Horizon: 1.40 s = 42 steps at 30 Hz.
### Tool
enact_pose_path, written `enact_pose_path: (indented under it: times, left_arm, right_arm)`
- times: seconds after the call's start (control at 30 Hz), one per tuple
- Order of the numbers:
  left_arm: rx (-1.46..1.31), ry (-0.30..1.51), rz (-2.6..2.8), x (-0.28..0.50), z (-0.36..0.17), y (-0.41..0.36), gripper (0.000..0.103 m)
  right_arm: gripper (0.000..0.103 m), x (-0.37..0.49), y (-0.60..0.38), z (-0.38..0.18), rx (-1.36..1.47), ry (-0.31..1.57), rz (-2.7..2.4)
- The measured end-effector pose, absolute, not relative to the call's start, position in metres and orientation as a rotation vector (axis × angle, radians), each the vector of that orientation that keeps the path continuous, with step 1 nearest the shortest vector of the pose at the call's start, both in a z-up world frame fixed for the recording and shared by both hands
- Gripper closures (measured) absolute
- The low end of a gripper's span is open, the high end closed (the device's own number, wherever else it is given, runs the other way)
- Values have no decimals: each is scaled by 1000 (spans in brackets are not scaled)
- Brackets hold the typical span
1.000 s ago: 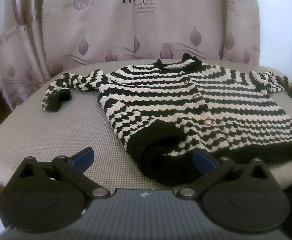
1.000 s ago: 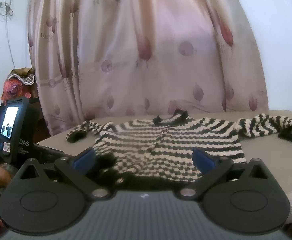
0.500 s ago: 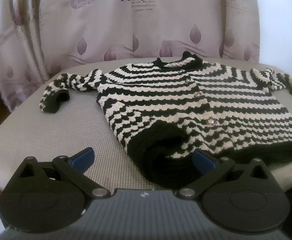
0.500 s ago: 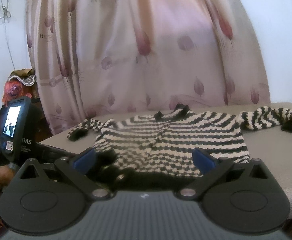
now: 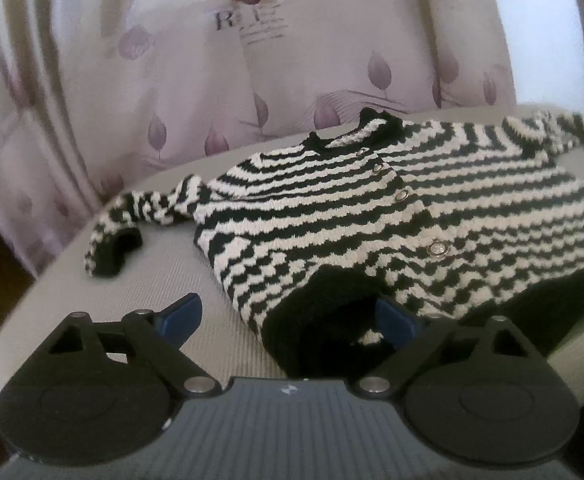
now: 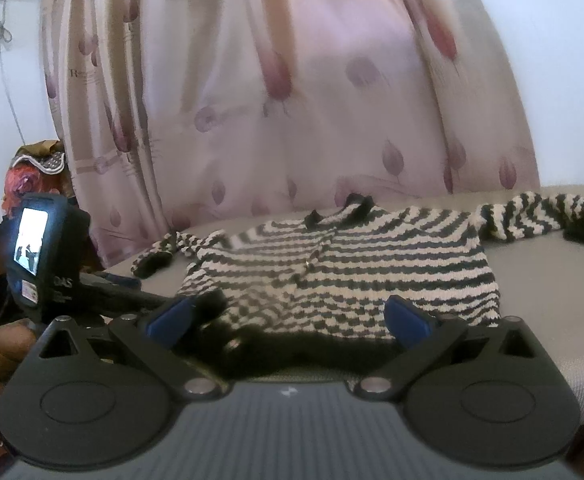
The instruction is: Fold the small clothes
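Item: small black-and-white striped knitted cardigan point(image 5: 392, 216) with metal buttons, laid flat and unfolded on the grey woven tabletop point(image 5: 171, 292), black hem at the near edge, collar toward the far edge, sleeves spread toward the left and right edges. Judged soft, thick, light and limp; sagging is expected unless the black hem corners or sleeve cuffs are pinched.

Left gripper point(image 5: 287, 314): jaws wide, just narrowed, hem corner lying between them, not pressed.

Right gripper point(image 6: 287, 316): jaws wide, hem bracketed, nothing gripped.

Behind: pink leaf-print curtain point(image 6: 292, 100).
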State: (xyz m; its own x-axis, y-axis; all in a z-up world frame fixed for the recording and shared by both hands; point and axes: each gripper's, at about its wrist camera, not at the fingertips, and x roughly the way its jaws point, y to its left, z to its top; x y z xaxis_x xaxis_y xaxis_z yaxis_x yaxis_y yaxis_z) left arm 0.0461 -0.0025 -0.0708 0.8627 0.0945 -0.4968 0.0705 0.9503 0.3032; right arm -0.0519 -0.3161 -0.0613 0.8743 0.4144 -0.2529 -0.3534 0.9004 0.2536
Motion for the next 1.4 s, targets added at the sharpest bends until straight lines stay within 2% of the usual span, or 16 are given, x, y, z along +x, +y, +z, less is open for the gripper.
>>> enact_pose_path:
  times: [0.1,0.2,0.3,0.37,0.43,0.53,0.73,0.8,0.87,0.93,1.03,1.1,1.4]
  left_arm:
    - [374,517,25,52,-78,-8,12]
    - [347,566,20,62,-85,-3,33]
    - [271,579,2,61,-83,7,48]
    - [245,573,31,57,-80,14,53]
    - [185,575,50,51,-76,27,63]
    - [70,606,121,43,-71,53,66]
    - [-69,658,276,9,-70,100,64]
    - [-103,680,293,-2,-71,115,49]
    - [-115,674,318,-11,-68,128,47]
    - [-107,651,304,-13,-58,138,35]
    - [-110,614,266,-4,-40,153,32]
    - [-128,603,223,14,-30,164,26]
    - [-371,669,149,128,-33,230,30]
  right_arm:
    - [0,-50,-320,-64,219,318,399]
    - [0,-48,-322,-66,239,327,392]
    - [0,-47,-326,-68,258,333,386]
    - [0,-46,-326,-68,261,336,383]
    - [0,-46,-327,-69,262,339,385]
    - [0,-45,-326,-70,253,336,389]
    - [0,-47,-321,-68,235,332,400]
    - [0,-47,-320,-68,232,334,404]
    - [0,-46,-318,-68,229,338,406]
    - [0,-46,-316,-67,226,340,411]
    - [0,-46,-312,-66,214,342,418]
    - [0,-46,-310,-65,202,343,424]
    - [0,-42,-300,-60,162,355,423]
